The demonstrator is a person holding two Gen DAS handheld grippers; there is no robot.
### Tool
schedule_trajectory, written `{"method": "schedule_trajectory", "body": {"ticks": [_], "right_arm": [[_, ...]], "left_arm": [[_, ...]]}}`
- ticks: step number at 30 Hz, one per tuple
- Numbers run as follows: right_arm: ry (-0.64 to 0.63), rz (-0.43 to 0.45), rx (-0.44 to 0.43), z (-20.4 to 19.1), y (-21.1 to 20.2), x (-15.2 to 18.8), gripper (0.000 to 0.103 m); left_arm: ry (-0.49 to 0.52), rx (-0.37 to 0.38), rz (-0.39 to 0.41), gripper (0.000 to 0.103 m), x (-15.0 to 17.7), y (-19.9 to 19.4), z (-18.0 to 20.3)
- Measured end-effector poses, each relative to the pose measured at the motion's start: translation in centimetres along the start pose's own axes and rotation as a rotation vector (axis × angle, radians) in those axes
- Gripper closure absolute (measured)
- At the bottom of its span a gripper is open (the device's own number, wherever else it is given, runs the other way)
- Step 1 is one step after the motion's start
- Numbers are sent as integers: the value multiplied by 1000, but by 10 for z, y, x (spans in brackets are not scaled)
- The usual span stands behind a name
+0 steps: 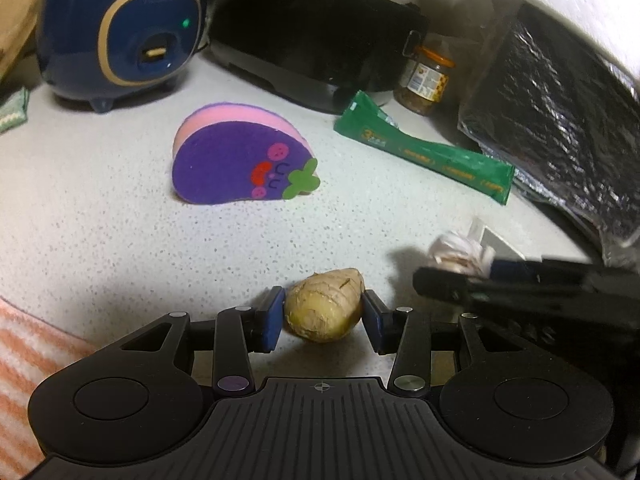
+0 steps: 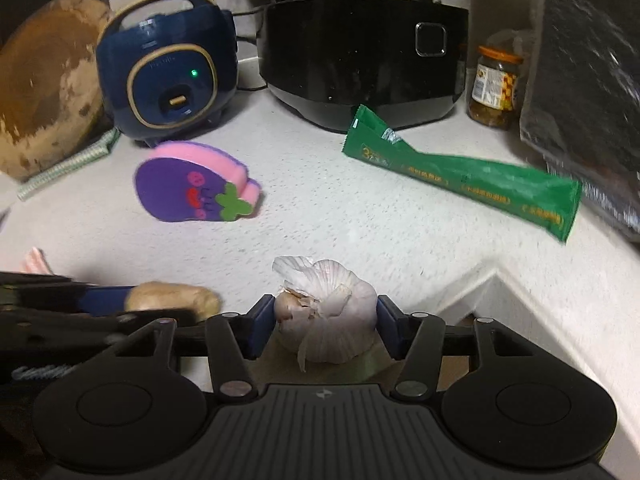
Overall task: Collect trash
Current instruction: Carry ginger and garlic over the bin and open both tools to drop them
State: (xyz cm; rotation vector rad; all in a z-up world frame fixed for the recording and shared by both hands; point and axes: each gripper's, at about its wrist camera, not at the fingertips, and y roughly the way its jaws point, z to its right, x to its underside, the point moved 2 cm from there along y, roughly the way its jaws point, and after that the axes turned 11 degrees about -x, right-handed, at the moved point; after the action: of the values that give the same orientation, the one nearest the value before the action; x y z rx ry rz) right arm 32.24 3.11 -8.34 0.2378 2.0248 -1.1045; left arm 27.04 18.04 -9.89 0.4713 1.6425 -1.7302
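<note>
Left wrist view shows a knobbly beige piece of ginger root [image 1: 325, 307] at the lower centre of the frame, sitting between the blue pads of the left gripper [image 1: 323, 318]; both pads touch its sides, so the jaws are closed partway on it, and it seems to rest on the speckled pale countertop [image 1: 120, 220]. In the right wrist view a papery white garlic bulb [image 2: 326, 312] fills the lower centre, clamped the same way by the right gripper [image 2: 325, 328], with loose skin flaking at its top and bottom.

The two grippers sit just beside each other, the right one entering the left view from the right edge. A lift in which they cross paths could knock one item loose. The ginger is rounded and held only at its flanks, so it may roll out if the grip slackens; the garlic's dry skin could tear away and leave scraps behind.

A crumpled long green plastic wrapper [image 2: 464, 176] lies at centre right of the right view, well apart from both grippers, and is likely the next piece to gather. A purple and pink eggplant-shaped sponge [image 1: 240, 156] lies in the middle of the left view. The counter between is bare. At lower right in the right view the countertop ends in a raised angled edge near the garlic, so room there is tight.
</note>
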Motion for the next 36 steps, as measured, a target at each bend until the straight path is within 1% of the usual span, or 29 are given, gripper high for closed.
{"method": "schedule_trajectory", "body": {"ticks": [2,4,7,10,14,19,20,22,24,25,27,29,31,34,36], "right_arm": [[32,20,3,-6,-10,5,49],[52,43,22,-11,-20,11,49],[94,72,71,-18,-38,26,49],[152,78,136,-17,-54,46,49],[221,65,224,-3,-79,79,49],[306,62,272,27,-108,120,49],[317,65,277,32,-114,127,49],[355,64,297,44,-126,140,49],[373,88,308,50,-142,155,49],[372,98,317,53,-150,163,49],[389,94,345,63,-163,182,49],[441,69,338,78,-170,206,49],[496,34,329,95,-172,231,49],[526,-34,344,111,-165,267,49],[538,-55,348,113,-164,285,49]], "left_arm": [[-36,31,-13,56,-1,0,-4],[-39,61,-17,56,0,0,-7],[-7,88,-16,57,1,-1,-5],[40,112,-22,57,4,-4,2],[81,163,-13,57,13,-19,17],[111,253,8,57,29,-45,44],[107,264,-10,57,34,-48,50],[104,289,-87,57,50,-47,64],[144,287,-150,57,69,-41,78],[159,267,-179,57,80,-36,85],[155,234,-256,57,105,-22,93],[133,223,-347,57,132,-5,99],[139,193,-401,57,158,15,102],[183,115,-465,57,196,63,109],[164,71,-515,57,217,99,109]]}}
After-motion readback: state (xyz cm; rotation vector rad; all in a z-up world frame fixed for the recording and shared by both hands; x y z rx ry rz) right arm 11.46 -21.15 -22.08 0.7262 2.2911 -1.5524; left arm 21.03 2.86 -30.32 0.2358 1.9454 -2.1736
